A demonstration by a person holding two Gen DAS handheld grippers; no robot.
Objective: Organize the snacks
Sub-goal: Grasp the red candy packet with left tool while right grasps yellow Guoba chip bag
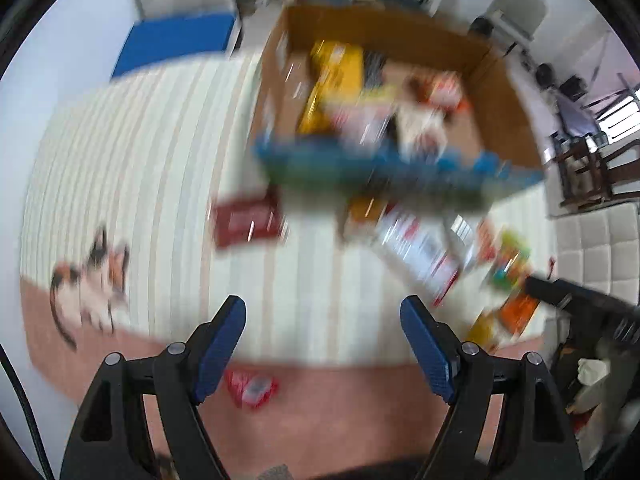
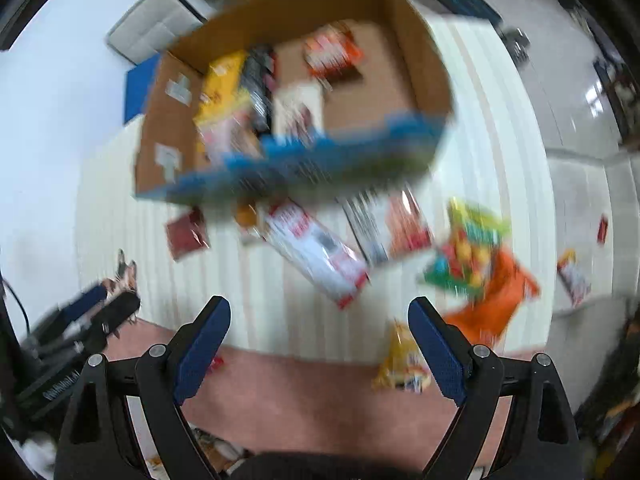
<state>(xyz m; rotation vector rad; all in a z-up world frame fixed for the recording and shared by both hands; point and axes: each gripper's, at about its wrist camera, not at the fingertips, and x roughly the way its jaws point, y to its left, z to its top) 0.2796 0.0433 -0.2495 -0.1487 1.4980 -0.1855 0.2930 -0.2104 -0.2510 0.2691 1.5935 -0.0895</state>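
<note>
Currently between picks | left tool (image 1: 322,320) and right tool (image 2: 320,322) both wide open, empty | cardboard box (image 2: 384,12) far, partly filled | loose snacks (image 2: 316,252) lie near on striped rug (image 1: 160,160) | next: choose one packet, descend.

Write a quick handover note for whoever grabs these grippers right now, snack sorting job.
Left gripper: open, empty, above the striped mat.
Right gripper: open, empty, also above the mat.
Cardboard box: on the mat, already holding several packets, including a yellow one.
Left to do: the loose snacks on the mat, including a long white and red pack, a green bag, an orange bag, a dark red packet, and a yellow bag by the mat's edge.
Frames are blurred; labels unreadable.
</note>
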